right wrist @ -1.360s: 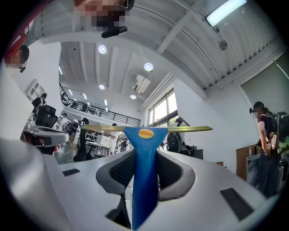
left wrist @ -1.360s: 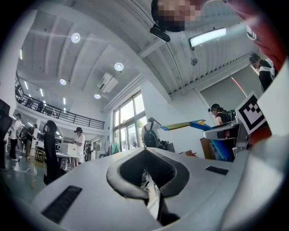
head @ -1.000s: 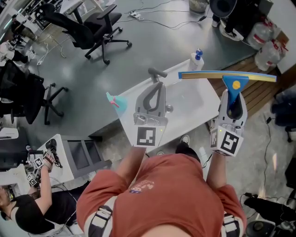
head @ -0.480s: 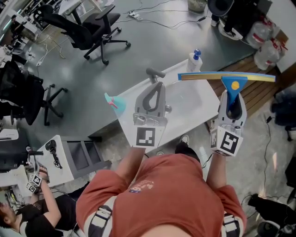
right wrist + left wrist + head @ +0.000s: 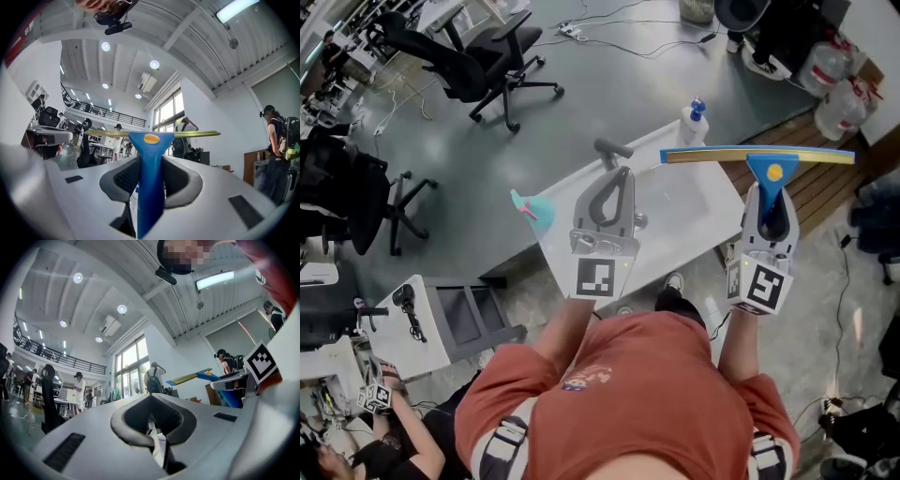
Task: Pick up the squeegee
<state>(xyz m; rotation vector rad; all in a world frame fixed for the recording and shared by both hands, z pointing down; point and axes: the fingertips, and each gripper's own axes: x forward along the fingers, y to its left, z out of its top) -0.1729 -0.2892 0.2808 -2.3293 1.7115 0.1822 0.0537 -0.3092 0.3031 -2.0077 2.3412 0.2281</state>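
Observation:
The squeegee (image 5: pixel 759 156) has a blue handle and a long yellow blade. It stands upright in my right gripper (image 5: pixel 772 202), which is shut on the handle, with the blade across the top. In the right gripper view the blue handle (image 5: pixel 149 159) runs up between the dark pads (image 5: pixel 119 180), which press on it. My left gripper (image 5: pixel 617 178) is raised beside it at the left, shut, with nothing in it. Its pads (image 5: pixel 140 437) meet at the tips. From the left gripper view the squeegee (image 5: pixel 192 377) shows off to the right.
Below the grippers stands a white table (image 5: pixel 694 211) with a white spray bottle (image 5: pixel 697 122) at its far end and a teal thing (image 5: pixel 534 208) at its left edge. Office chairs (image 5: pixel 487 56) stand at the upper left. Wooden flooring (image 5: pixel 830 183) and water jugs (image 5: pixel 839 94) lie at the right.
Both grippers and the squeegee have stayed where they were. A person at the lower left has moved down toward the picture's edge.

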